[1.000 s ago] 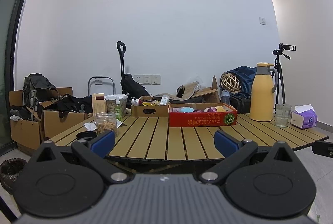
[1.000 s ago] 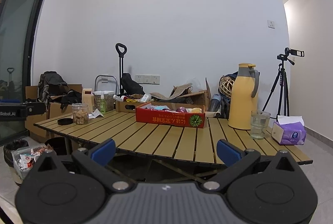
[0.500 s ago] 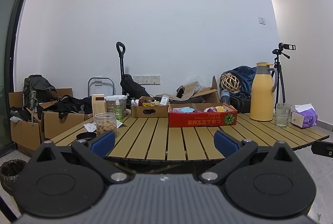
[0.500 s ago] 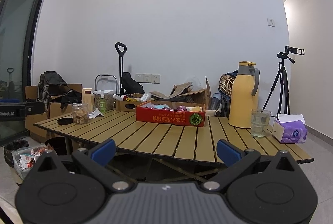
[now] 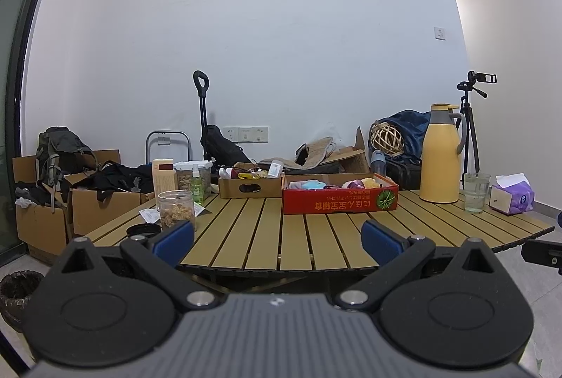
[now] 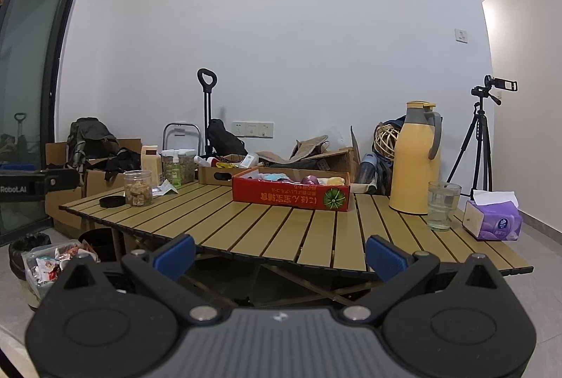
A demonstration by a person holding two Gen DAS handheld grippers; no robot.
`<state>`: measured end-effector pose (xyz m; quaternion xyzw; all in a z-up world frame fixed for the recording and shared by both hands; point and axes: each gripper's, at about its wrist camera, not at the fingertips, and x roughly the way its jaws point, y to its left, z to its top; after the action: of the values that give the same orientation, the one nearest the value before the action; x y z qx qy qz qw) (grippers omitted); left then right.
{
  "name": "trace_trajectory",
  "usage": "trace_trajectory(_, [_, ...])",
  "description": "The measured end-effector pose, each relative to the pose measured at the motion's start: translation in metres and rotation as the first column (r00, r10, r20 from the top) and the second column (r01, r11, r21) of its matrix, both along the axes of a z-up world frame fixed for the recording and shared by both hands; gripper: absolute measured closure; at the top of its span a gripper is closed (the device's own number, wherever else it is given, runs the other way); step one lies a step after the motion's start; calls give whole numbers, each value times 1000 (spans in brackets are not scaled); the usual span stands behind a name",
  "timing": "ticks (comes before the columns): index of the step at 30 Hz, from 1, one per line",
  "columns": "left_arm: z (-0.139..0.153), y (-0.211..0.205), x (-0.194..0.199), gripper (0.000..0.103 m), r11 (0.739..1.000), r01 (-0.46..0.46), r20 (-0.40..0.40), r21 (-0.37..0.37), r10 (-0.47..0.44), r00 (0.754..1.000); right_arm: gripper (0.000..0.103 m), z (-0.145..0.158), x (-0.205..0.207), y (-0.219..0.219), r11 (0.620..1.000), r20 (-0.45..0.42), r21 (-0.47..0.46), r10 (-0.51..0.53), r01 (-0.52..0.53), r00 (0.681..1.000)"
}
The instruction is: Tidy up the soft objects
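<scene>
A red cardboard tray [image 5: 340,201] sits at the far middle of the slatted wooden table [image 5: 267,237]; it also shows in the right wrist view [image 6: 291,198]. It holds several soft items in blue, pink, purple and yellow [image 5: 365,183]. My left gripper [image 5: 277,239] is open and empty, held in front of the table's near edge. My right gripper [image 6: 279,255] is open and empty, also short of the table's near edge, well away from the tray.
On the table stand a brown box of small items [image 5: 250,185], an open snack jar [image 5: 175,209] with its black lid [image 5: 143,229], a yellow thermos [image 5: 440,153], a glass of water [image 5: 476,192] and purple tissues [image 5: 513,195]. Cardboard boxes, bags, a tripod [image 6: 481,136] and bins [image 6: 42,258] surround it.
Both views have shifted slightly; the table sits a little lower and nearer in the frames. Both grippers stay open and empty.
</scene>
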<state>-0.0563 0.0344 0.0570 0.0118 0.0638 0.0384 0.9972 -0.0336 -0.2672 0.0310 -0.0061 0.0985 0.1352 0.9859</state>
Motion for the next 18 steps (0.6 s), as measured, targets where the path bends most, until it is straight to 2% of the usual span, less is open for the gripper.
trace_trajectory(18, [1, 1, 3, 0, 1000, 12, -2, 6, -12, 1000, 0, 1, 4, -6, 1000, 5, -12, -2, 2, 1000])
